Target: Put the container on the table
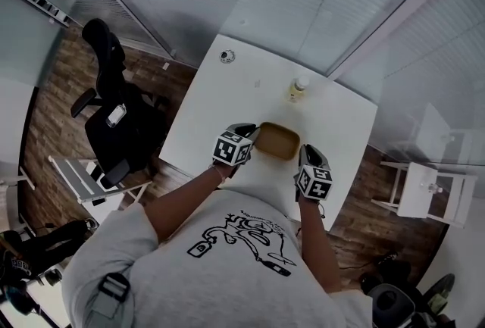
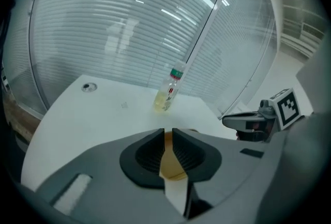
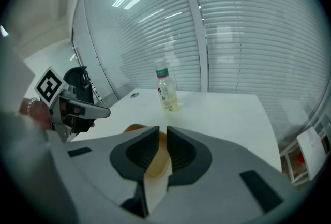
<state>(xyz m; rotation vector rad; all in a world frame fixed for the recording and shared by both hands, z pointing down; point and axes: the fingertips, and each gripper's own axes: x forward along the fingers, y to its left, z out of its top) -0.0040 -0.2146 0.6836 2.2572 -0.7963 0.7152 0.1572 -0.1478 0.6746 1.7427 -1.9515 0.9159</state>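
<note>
Jaws of the left gripper (image 1: pixel 248 137) are closing tight on the left rim of the tan container (image 1: pixel 277 141), while the right gripper (image 1: pixel 305 155) is clamping its right rim. The container is sitting between them, long side running gripper to gripper, over the white table (image 1: pixel 220 103) near its front edge; contact below is unclear.

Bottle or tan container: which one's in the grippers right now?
The tan container: shallow and open-topped, with the left gripper and the right gripper each shut on a rim. The bottle stands upright farther back on the table, untouched.
</note>
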